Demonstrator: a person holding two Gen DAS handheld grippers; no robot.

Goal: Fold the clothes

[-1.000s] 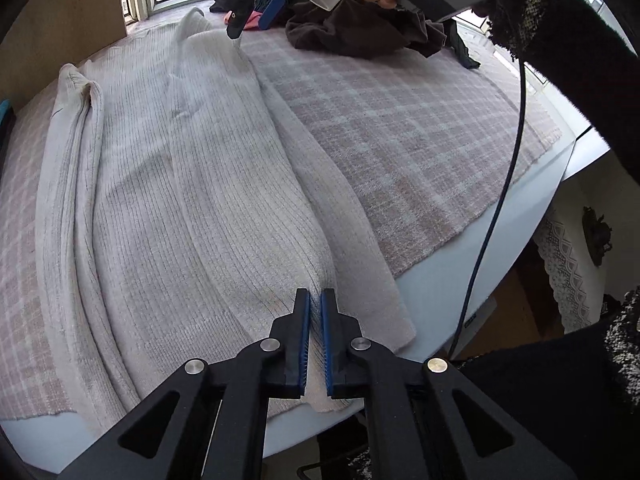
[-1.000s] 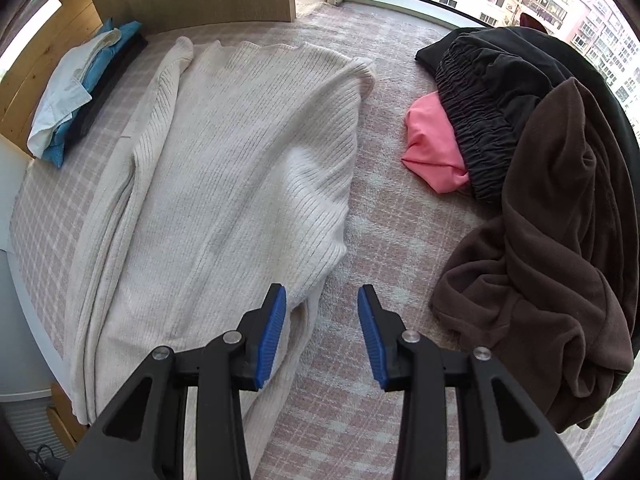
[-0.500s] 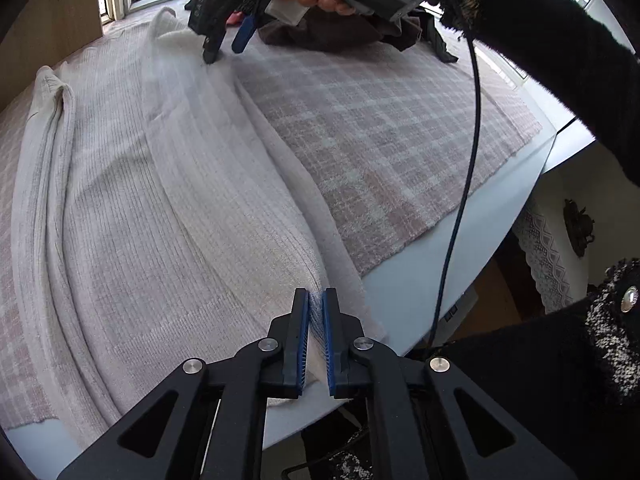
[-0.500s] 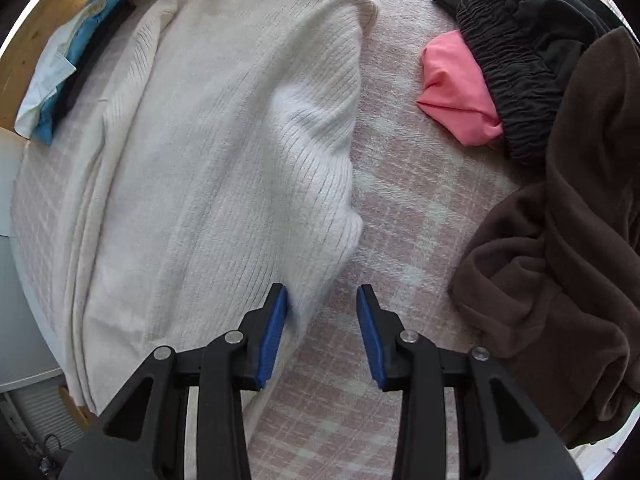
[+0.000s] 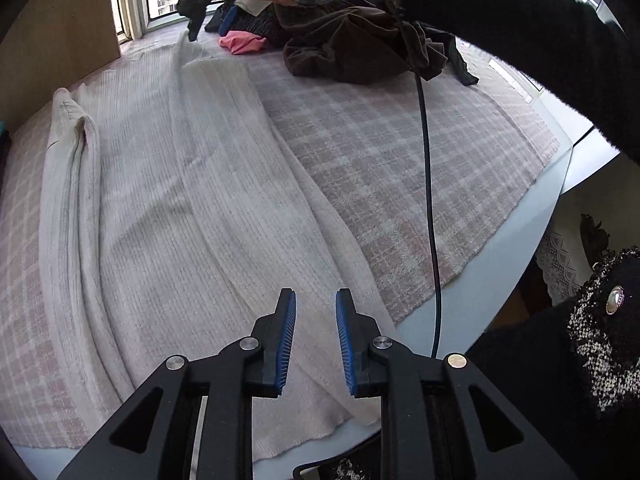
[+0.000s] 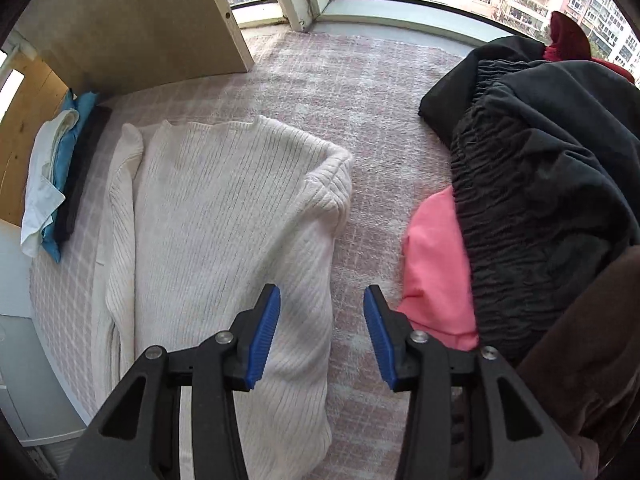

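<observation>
The sweater [image 6: 224,220] lies mid-frame on the blanket [image 6: 360,92], both sides folded in lengthwise, crosswise folds yet to do. Left gripper [image 5: 316,336] and right gripper [image 6: 322,332] hover parted, empty; the pile [image 6: 540,184] at right waits unfolded.

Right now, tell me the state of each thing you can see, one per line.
Left gripper: open, holding nothing, above the sweater's hem.
Right gripper: open, empty.
White sweater: laid flat, both sleeves folded in.
Dark clothes pile: crumpled, unfolded.
Pink garment: bunched, partly under the pile.
Stack by the wall: folded.
</observation>
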